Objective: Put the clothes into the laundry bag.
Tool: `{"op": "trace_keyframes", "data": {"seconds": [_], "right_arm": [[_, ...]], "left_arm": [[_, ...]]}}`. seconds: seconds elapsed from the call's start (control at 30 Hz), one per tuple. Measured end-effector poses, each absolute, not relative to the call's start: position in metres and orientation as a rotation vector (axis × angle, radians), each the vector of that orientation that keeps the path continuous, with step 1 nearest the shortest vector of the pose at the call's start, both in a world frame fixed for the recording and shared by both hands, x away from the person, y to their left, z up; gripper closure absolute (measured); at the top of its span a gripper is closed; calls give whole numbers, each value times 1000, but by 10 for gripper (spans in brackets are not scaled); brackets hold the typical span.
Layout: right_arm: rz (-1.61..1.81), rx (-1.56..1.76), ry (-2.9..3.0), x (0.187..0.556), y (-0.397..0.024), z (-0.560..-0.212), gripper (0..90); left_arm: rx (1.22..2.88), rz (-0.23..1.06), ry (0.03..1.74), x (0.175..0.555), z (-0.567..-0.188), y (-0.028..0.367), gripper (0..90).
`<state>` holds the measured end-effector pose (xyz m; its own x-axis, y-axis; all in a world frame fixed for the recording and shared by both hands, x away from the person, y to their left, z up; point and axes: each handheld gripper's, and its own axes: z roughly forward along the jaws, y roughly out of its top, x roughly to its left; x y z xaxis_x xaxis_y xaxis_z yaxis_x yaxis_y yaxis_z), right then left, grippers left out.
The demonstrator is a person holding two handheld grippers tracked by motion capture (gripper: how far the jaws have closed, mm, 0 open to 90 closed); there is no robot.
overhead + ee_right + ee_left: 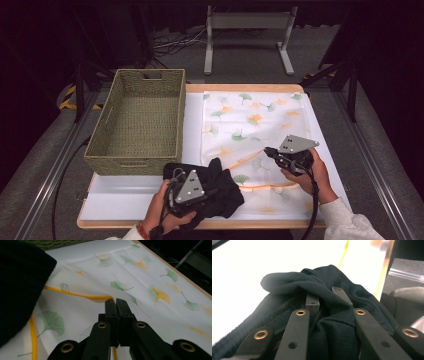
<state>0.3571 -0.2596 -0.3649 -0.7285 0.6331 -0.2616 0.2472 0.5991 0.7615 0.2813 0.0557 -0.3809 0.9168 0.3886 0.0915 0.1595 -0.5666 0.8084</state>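
The left hand [162, 212] enters from the bottom edge of the high view and holds the left gripper [212, 187] low over the near edge of the table [130, 200], its jaws pointing right and away from the person. The jaws are clamped on a bunched fold of the black garment [329, 322]; in the left gripper view the fabric fills the gap between them and drapes over both tips. The garment lies at the near centre of the table, just in front of the basket [137, 122] and overlapping the near left corner of the leaf-print mesh bag [252, 125].

The right hand [312, 175] holds the right gripper [115, 302] level, pointing left toward the garment. Its jaws are closed tight on the yellow-trimmed edge [82, 296] of the mesh bag, lifting that edge slightly off the table.

The woven basket stands at the left of the table, upright, with nothing visible inside. The mesh bag lies flat on the right half of the table.
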Motion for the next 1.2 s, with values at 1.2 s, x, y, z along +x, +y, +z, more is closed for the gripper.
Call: {"op": "trace_keyframes", "data": {"seconds": [1.2], "right_arm": [[1016, 678, 2246, 351, -261, -346, 895]], "left_arm": [[2085, 350, 427, 338, -386, -85, 806]]}}
